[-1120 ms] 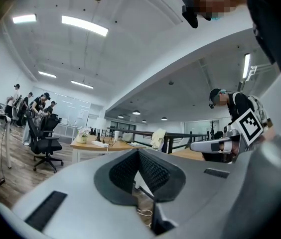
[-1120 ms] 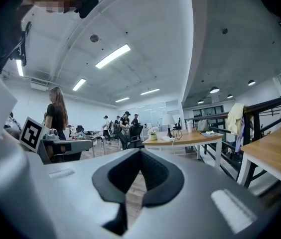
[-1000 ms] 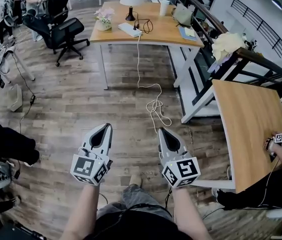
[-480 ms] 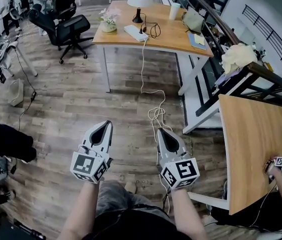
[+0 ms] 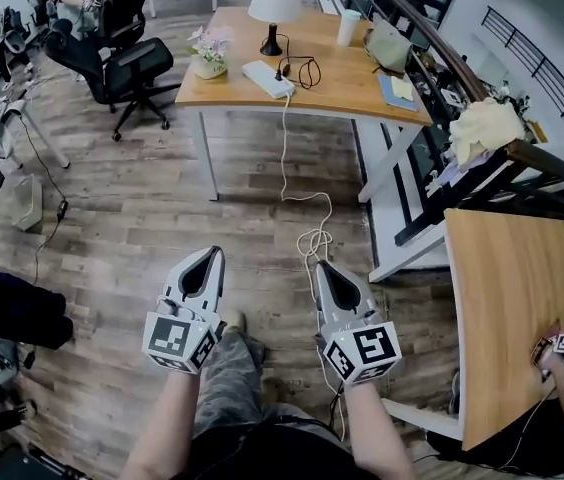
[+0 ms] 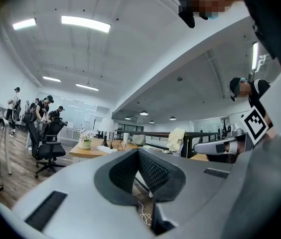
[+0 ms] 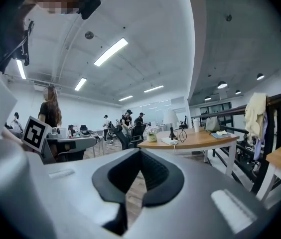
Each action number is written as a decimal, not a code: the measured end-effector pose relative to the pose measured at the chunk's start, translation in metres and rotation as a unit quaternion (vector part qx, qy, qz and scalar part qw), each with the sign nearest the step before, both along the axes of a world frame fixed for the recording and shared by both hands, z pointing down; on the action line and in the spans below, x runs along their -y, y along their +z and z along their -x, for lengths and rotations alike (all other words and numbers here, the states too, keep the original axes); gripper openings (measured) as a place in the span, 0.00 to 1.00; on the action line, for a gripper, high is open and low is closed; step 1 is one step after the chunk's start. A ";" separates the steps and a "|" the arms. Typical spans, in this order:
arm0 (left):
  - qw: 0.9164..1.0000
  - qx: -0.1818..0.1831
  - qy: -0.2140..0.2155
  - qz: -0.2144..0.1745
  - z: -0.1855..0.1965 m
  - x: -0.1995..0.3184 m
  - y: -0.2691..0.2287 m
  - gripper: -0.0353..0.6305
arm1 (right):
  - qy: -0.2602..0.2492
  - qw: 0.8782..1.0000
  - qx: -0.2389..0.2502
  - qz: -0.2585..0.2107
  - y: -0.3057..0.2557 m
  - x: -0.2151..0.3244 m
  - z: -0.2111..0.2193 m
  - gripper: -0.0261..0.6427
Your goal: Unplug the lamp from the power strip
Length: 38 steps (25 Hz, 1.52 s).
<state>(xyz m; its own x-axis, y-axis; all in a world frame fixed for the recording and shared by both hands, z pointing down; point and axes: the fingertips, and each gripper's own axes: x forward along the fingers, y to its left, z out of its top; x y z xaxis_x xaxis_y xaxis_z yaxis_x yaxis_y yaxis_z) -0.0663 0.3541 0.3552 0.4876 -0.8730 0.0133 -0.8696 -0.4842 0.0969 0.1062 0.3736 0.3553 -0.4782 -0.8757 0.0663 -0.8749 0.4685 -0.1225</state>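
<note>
the wooden counter [image 5: 334,80] carries a lamp [image 5: 274,3], a white power strip [image 5: 268,78], a flower pot [image 5: 209,58], a cup [image 5: 348,28] and a bag [image 5: 389,46].

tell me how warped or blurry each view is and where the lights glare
Head view: strong fisheye bows the wooden floor and desk edges, evenly lit, sharp. Left gripper view: black round vignette, ceiling light blown out. Right gripper view: same vignette, bright ceiling strip, far desk small yet clear.

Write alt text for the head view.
The left gripper and right gripper, both shut and empty, point across a wood floor toward a desk holding a lamp, power strip and flower pot; a white cord trails to the floor.
</note>
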 end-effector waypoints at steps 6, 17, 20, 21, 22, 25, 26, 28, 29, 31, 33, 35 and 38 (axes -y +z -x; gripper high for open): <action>1.000 0.006 0.026 -0.013 -0.001 0.071 -0.008 0.05 | 0.003 1.000 0.001 -0.008 -0.005 0.064 0.012 0.05; 0.999 -0.006 0.040 -0.009 0.022 0.183 -0.007 0.05 | 0.014 1.000 -0.004 0.002 0.000 0.173 0.042 0.05; 0.999 -0.007 0.048 -0.004 0.025 0.207 -0.004 0.05 | 0.022 1.000 -0.004 0.006 0.004 0.195 0.045 0.05; 0.999 -0.007 0.052 -0.003 0.025 0.214 -0.003 0.05 | 0.025 1.000 -0.005 0.008 0.005 0.202 0.045 0.05; 0.998 -0.006 0.057 -0.002 0.025 0.221 -0.003 0.05 | 0.028 1.000 -0.006 0.009 0.006 0.208 0.046 0.05; 0.998 -0.006 0.069 0.001 0.028 0.240 0.001 0.05 | 0.039 0.999 -0.003 0.010 0.008 0.226 0.049 0.05; 0.997 -0.006 0.072 0.001 0.029 0.246 0.002 0.05 | 0.042 0.999 -0.002 0.009 0.008 0.232 0.050 0.05; 0.997 -0.007 0.077 0.000 0.030 0.259 0.003 0.05 | 0.048 0.999 -0.001 0.007 0.008 0.242 0.051 0.05; 0.997 -0.008 0.078 0.000 0.031 0.264 0.003 0.05 | 0.049 0.999 -0.002 0.007 0.008 0.247 0.052 0.05; 0.997 -0.011 0.077 0.001 0.033 0.273 0.004 0.05 | 0.049 0.999 -0.007 0.009 0.009 0.254 0.054 0.05; 0.997 -0.012 0.075 0.001 0.035 0.280 0.005 0.05 | 0.050 0.999 -0.009 0.010 0.010 0.260 0.056 0.05; 0.997 -0.013 0.075 0.001 0.037 0.288 0.004 0.05 | 0.052 0.999 -0.007 0.010 0.009 0.267 0.056 0.05; 0.997 -0.018 0.076 0.000 0.036 0.303 0.000 0.05 | 0.049 0.999 -0.008 0.009 0.008 0.282 0.058 0.05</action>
